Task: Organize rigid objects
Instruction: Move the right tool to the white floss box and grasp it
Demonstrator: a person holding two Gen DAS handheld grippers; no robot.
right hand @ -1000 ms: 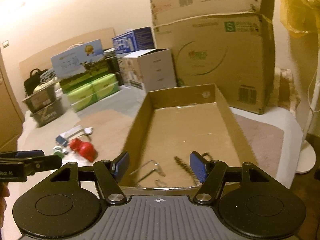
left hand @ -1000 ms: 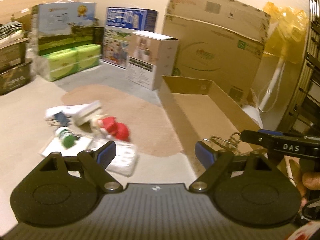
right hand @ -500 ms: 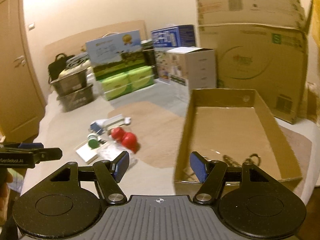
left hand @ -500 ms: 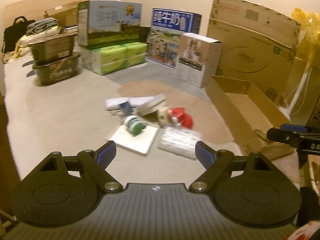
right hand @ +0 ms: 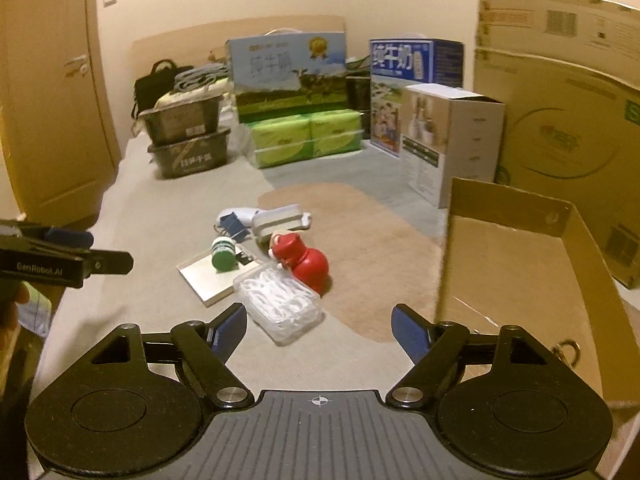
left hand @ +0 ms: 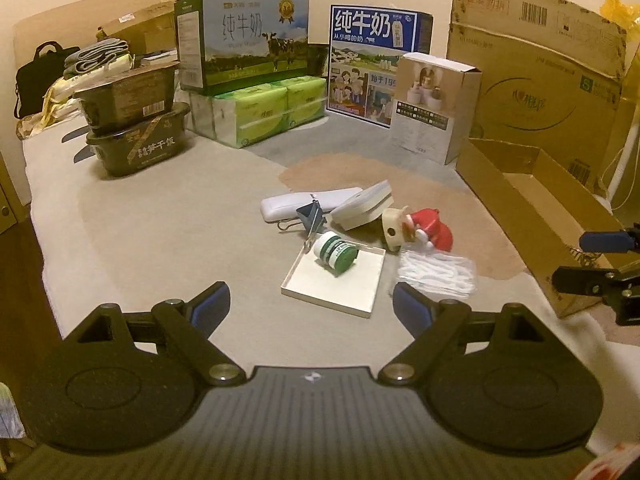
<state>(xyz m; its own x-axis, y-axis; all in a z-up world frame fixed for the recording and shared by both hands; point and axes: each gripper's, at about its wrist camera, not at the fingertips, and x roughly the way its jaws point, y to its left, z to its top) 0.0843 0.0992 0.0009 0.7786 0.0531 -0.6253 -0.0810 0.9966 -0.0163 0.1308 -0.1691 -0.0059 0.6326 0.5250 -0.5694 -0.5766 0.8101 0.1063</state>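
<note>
Both tongs have swung from the cardboard tray [right hand: 508, 216] toward the clutter, spread wide.

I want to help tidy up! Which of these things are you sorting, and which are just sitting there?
Sorting: green-capped jar, flat white lid, red figurine, binder clip, clear packet, white case, long white case, cardboard tray.

Just sitting there: milk cartons, tissue packs, big box, black bag.

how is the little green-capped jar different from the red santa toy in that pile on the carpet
The small green-capped white jar is a plain cylinder lying on its side on the flat white tray; the red Santa figurine is rounder, bulkier, and lies directly on the carpet beside the tray. The jar carries a printed green label; the figurine has a face. Both lie tipped over, ungripped.
</note>
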